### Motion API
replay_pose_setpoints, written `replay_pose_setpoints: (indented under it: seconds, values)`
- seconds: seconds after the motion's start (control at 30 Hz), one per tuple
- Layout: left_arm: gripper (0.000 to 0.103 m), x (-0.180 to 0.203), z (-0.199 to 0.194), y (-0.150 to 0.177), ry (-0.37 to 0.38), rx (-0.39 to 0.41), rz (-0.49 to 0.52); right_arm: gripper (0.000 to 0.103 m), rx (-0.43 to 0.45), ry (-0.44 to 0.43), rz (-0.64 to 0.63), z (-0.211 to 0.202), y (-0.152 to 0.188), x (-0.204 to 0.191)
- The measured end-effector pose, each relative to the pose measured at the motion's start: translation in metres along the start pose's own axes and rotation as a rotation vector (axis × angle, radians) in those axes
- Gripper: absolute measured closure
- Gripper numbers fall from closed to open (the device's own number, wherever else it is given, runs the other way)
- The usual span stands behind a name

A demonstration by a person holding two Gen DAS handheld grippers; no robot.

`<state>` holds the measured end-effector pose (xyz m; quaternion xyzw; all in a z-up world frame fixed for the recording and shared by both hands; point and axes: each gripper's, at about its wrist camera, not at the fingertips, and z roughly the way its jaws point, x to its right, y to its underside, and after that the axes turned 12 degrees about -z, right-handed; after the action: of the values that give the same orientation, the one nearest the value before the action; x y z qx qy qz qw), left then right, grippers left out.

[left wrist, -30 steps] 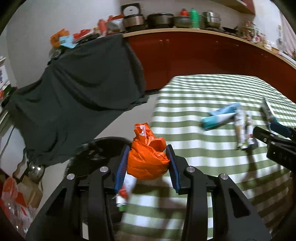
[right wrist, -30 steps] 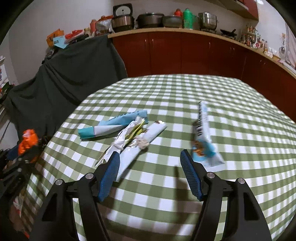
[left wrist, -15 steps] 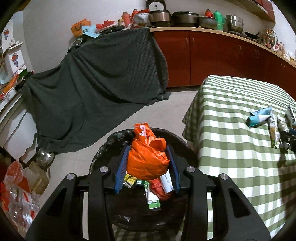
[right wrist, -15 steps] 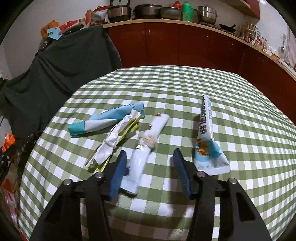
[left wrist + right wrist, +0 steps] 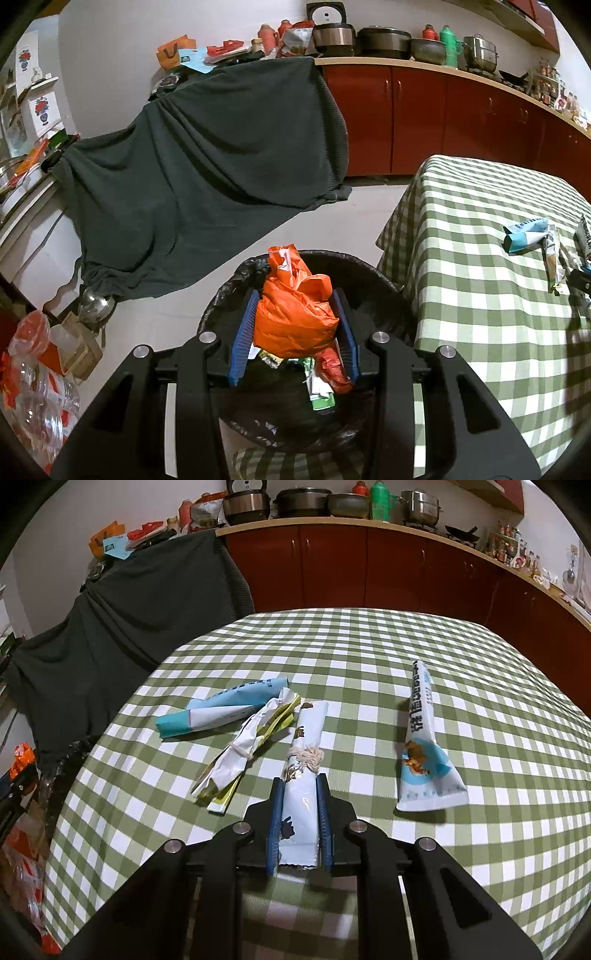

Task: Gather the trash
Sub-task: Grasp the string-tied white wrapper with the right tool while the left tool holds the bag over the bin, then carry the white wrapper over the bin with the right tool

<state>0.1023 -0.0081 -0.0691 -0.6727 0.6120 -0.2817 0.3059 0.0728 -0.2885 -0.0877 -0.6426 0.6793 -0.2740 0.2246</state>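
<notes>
My left gripper [image 5: 295, 295] is shut on a crumpled orange plastic bag [image 5: 295, 321] and holds it right above the black lined bin [image 5: 384, 280], which has several wrappers [image 5: 321, 391] inside. In the right wrist view, my right gripper [image 5: 299, 780] is low over the green checked table [image 5: 369, 646]. Its jaws are closing, and the blue pads press on the near end of a pale blue wrapper [image 5: 308, 734] tied with string. On the cloth lie a rolled blue-and-white wrapper [image 5: 221, 709], a white-and-yellow one [image 5: 240, 753] and a blue pouch [image 5: 424, 760].
A dark grey cloth [image 5: 221, 166] drapes over furniture behind the bin. Red cabinets [image 5: 424, 118] with pots on the counter line the back wall. Plastic bottles and clutter [image 5: 37, 387] sit on the floor at the left. The bin stands at the table's left edge.
The left gripper carried the orange bag from over the table's edge to above the bin. The right gripper's jaws came together onto the pale blue wrapper.
</notes>
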Motion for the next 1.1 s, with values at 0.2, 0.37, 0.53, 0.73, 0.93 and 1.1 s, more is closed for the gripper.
replay_pose_setpoints:
  seconds: [0.2, 0.37, 0.53, 0.73, 0.93, 1.1]
  values:
    - [0.064, -0.009, -0.008, 0.000, -0.014, 0.013, -0.011, 0.084, 0.060, -0.032, -0.018, -0.022, -0.001, -0.013]
    - [0.064, -0.021, -0.018, 0.000, -0.027, 0.031, -0.029, 0.084, 0.103, -0.078, -0.060, -0.034, -0.007, -0.038]
    - [0.064, -0.035, -0.026, 0.001, -0.038, 0.044, -0.044, 0.084, 0.134, -0.132, -0.109, -0.039, -0.014, -0.069]
    - [0.064, -0.052, -0.033, 0.000, -0.053, 0.060, -0.069, 0.084, 0.161, -0.193, -0.180, -0.040, -0.021, -0.111]
    - [0.064, -0.065, -0.035, -0.003, -0.066, 0.073, -0.088, 0.084, 0.172, -0.239, -0.228, -0.041, -0.024, -0.140]
    - [0.064, -0.072, -0.032, -0.004, -0.077, 0.075, -0.100, 0.084, 0.173, -0.265, -0.255, -0.040, -0.028, -0.157]
